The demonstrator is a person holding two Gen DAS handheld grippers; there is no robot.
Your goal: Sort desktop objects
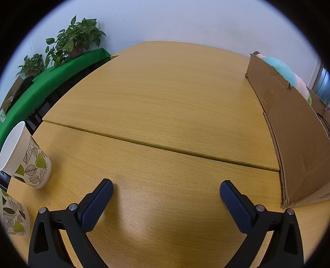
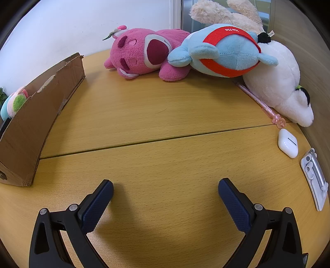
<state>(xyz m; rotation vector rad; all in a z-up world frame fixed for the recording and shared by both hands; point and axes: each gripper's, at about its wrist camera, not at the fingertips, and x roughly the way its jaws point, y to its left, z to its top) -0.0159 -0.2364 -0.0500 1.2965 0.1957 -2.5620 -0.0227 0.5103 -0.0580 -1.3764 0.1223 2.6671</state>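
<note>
My left gripper [image 1: 166, 188] and right gripper [image 2: 166, 187] gape empty over bare table [image 2: 165, 127]; cardboard box [image 2: 35, 123] walls between

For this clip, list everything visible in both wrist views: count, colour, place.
paper cups: two, white with green leaf print, left edge of left view
cardboard box: one, brown, right side of left view, left side of right view; plush inside
potted plants: two, green, on green-covered bench behind
pink plush: one, far side of table, right view
blue plush: one, red band, leaning on the pink one
white plush: one, right edge
cream plush: one, behind the others
pen: one, pink, beside white plush
earbud case: one, white, near pen tip
phone stand: one, white and silver, far right
table: wooden, two joined tops
left claw: black, blue pads, open, empty
right claw: same, open, empty
</note>
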